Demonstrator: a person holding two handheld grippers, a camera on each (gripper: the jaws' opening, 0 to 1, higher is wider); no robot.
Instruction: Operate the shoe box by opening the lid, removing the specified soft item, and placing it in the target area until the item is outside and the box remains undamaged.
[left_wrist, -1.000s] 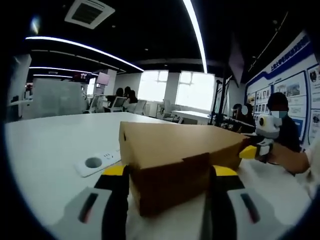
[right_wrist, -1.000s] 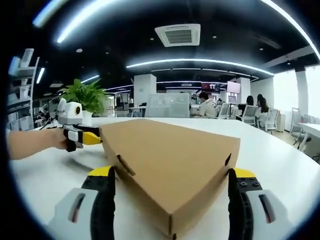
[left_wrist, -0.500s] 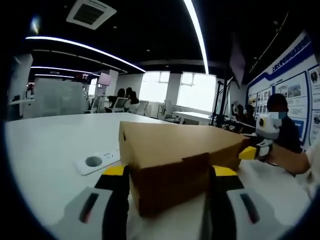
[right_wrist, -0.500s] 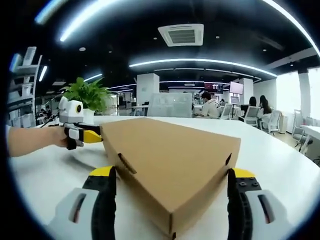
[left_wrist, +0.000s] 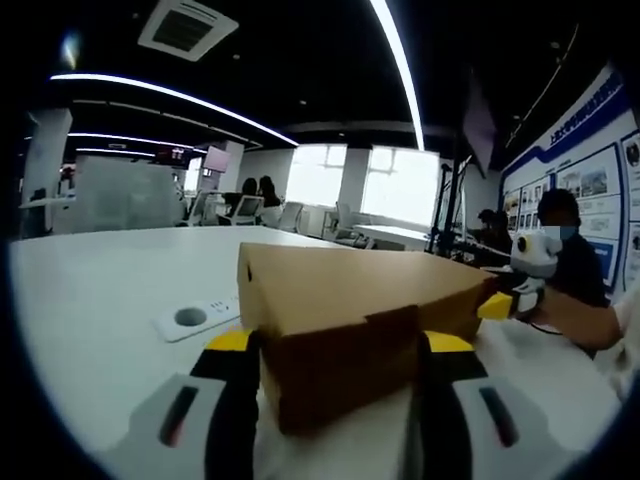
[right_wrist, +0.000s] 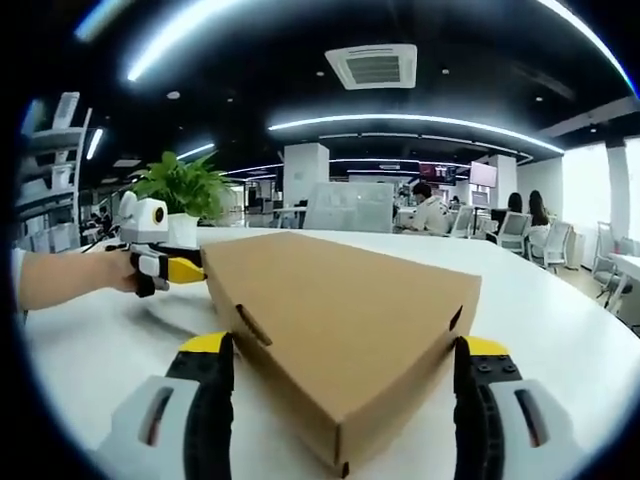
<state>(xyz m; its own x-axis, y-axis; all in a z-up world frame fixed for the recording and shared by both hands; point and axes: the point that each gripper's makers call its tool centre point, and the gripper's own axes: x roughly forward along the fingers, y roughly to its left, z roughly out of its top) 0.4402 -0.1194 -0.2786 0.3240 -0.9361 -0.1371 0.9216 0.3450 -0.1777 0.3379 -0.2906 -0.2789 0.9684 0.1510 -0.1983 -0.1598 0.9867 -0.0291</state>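
Note:
A brown cardboard shoe box (left_wrist: 350, 300) with its lid down rests on the white table (left_wrist: 90, 290). In the left gripper view my left gripper (left_wrist: 338, 345) has its yellow-tipped jaws against both sides of the near end of the box. The right gripper (left_wrist: 512, 298), held in a hand, touches the far end. In the right gripper view the shoe box (right_wrist: 350, 310) points a corner at the camera, and my right gripper (right_wrist: 342, 348) clasps it on both sides. The left gripper (right_wrist: 165, 268) shows at the box's far left end. The box's contents are hidden.
A white flat device (left_wrist: 195, 318) with a round button lies on the table left of the box. A potted plant (right_wrist: 185, 188) stands behind the left gripper. People sit at desks in the background, and one person (left_wrist: 570, 250) stands by the poster wall.
The background has drifted slightly in both views, so the cameras moved a little. The box keeps the same place between both pairs of jaws, lid still down.

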